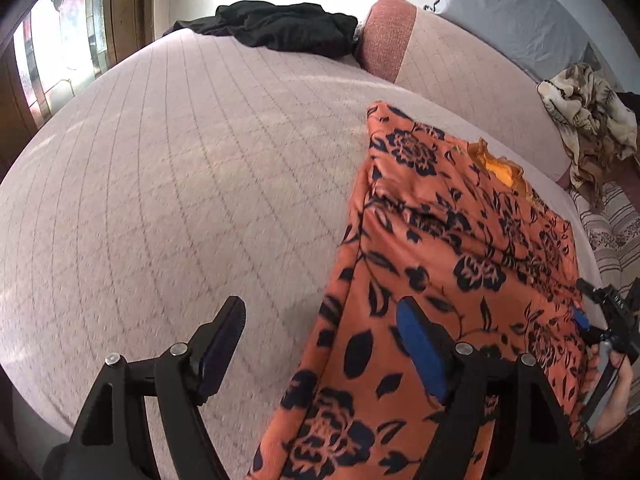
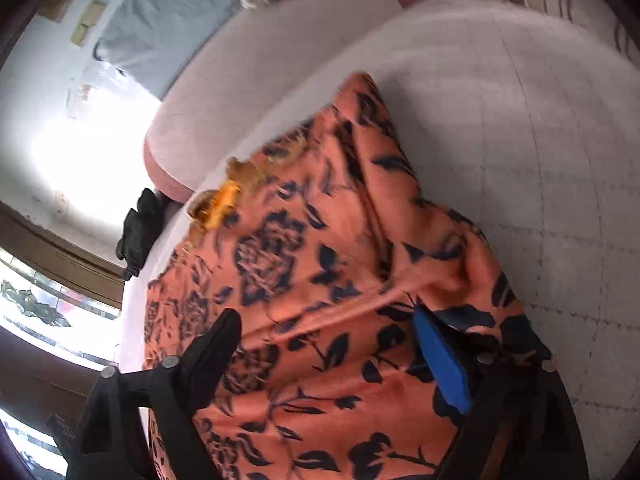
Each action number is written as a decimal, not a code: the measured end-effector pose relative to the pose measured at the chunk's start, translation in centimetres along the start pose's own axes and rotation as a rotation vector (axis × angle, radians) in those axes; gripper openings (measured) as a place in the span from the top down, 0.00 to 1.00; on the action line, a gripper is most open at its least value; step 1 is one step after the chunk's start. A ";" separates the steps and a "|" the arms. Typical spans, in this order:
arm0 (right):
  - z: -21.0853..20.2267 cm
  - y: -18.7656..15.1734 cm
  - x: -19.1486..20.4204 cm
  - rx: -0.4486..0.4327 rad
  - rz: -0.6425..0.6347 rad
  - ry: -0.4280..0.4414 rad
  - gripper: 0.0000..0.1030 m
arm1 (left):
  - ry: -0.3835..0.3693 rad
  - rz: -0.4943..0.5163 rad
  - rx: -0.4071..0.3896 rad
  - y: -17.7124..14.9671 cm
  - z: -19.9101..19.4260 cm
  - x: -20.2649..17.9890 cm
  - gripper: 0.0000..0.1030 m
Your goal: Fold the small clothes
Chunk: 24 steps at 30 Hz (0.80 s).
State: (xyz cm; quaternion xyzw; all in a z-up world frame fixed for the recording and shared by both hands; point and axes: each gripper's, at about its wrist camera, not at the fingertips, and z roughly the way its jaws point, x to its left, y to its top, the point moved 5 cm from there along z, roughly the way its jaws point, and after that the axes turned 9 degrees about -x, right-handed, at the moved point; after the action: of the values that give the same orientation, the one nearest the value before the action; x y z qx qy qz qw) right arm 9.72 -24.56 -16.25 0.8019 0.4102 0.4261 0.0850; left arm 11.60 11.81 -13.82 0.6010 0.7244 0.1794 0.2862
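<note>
An orange garment with dark floral print (image 1: 448, 248) lies on the pale quilted bed (image 1: 180, 184), partly folded, with a yellow-orange lace patch (image 1: 500, 168) near its far edge. My left gripper (image 1: 320, 344) is open just above the garment's left edge, one finger over the bed, the blue-padded one over the cloth. My right gripper shows at the right of the left wrist view (image 1: 600, 320). In the right wrist view the garment (image 2: 320, 260) fills the middle; my right gripper (image 2: 332, 352) is open over it, holding nothing.
A black garment (image 1: 280, 28) lies at the bed's far edge beside a pink bolster (image 1: 384, 36). A grey pillow (image 1: 516, 12) and a crumpled beige patterned cloth (image 1: 588, 120) sit to the right. A window (image 1: 60, 40) is at left.
</note>
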 end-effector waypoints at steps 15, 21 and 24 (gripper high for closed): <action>-14.5 -7.5 -4.9 0.015 -0.049 -0.121 0.15 | -0.045 -0.046 0.068 -8.4 -6.0 2.9 0.24; -18.0 -9.1 -6.6 0.049 -0.080 -0.137 0.15 | -0.049 -0.080 0.045 -9.5 -7.1 4.2 0.24; -19.1 -9.6 -6.9 0.067 -0.107 -0.140 0.15 | -0.035 -0.072 0.062 -10.3 -6.7 4.9 0.24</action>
State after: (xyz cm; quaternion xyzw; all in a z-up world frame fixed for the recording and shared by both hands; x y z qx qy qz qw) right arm -12.43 -27.46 -13.28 0.8089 0.4597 0.3500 0.1092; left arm -1.09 14.98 -15.87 0.5860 0.7456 0.1358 0.2866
